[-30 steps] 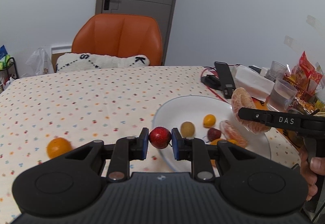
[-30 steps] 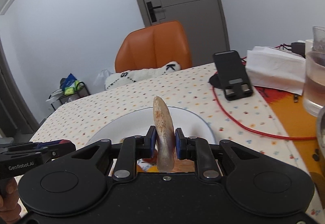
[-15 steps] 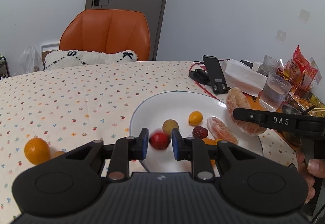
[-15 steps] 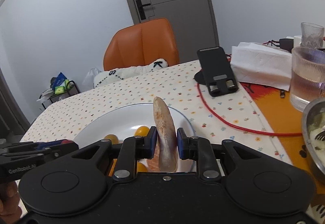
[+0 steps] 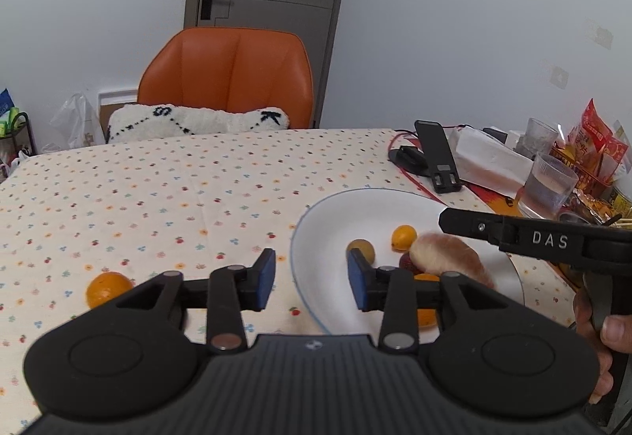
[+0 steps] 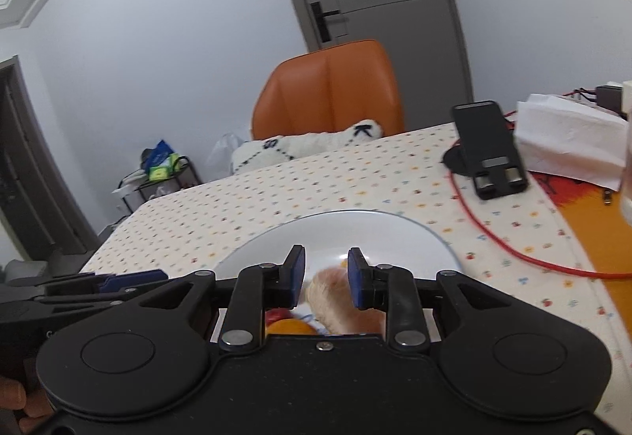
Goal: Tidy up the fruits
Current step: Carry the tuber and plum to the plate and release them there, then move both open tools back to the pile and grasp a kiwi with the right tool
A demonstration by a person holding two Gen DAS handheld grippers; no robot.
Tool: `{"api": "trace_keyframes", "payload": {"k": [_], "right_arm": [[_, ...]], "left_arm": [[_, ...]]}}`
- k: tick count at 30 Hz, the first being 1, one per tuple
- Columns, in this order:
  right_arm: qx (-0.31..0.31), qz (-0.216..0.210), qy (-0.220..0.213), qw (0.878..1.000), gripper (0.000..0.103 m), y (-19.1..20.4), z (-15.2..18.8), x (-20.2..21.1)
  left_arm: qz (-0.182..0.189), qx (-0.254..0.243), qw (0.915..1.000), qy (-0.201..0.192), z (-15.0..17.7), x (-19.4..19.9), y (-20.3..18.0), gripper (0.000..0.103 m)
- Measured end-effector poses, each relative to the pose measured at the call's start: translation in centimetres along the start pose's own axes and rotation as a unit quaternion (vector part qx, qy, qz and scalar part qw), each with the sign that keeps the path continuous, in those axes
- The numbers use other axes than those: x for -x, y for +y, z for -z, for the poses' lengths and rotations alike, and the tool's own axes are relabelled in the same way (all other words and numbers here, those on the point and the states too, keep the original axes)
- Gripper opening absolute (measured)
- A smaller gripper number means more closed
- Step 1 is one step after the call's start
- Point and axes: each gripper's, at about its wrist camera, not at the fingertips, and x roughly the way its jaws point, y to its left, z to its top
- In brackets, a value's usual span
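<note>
Scanning from the left edge: one orange (image 5: 107, 288) sits alone on the dotted cloth of the desk (image 5: 158, 190), well apart from the plate, so by my reading it is the fruit not yet gathered. Left gripper (image 5: 310, 280) hangs over the near-left rim of the white plate (image 5: 331, 206); jaws spread wide, nothing between them, which suits a release just made or a reach toward that stray orange. On the plate: a greenish-brown round fruit (image 5: 360, 249), a small yellow-orange one (image 5: 403, 236), a dark red one partly hidden, and a peeled citrus piece (image 5: 446, 257) lying across the near-right part. Right gripper (image 6: 326, 277) hovers directly above that piece; jaws parted, not touching it, empty. Grouping on one plate looks like the aim. Farther right, a phone stand (image 5: 436, 154) and a glass (image 5: 551, 182), clear of the work.
</note>
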Motion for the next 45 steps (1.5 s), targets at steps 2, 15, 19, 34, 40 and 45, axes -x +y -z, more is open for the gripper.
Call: {"api": "trace_keyframes", "payload": {"k": [2,15,19,34,40,45], "right_arm": [[0.003,-0.002,-0.002,1.0,0.026,0.4,0.0,0.1],[0.009,-0.018,0.005,1.0,0.038,2.4,0.1,-0.4],[0.016,-0.024,0.006,1.0,0.05,3.5,0.2,-0.8],[0.037,-0.06,0.021,0.997,0.073,7.1,0.8,-2.3],[0.047,-0.071,0.029,0.996,0.079,8.3,1.0,-2.9],[0.058,-0.081,0.036,0.994,0.081,9.5,1.2,-3.6]], "left_arm": [[-0.004,0.001,1.0,-0.002,0.0,0.3,0.3,0.045],[-0.039,0.011,0.9991,-0.012,0.2,2.4,3.2,0.074],[-0.055,0.017,0.9982,-0.017,0.3,3.3,4.4,0.08],[-0.092,0.044,0.9948,0.001,2.3,4.3,8.3,0.085],[-0.091,0.046,0.9948,0.005,3.1,4.4,9.1,0.085],[-0.096,0.05,0.9941,0.011,3.4,4.5,10.0,0.085]]}}
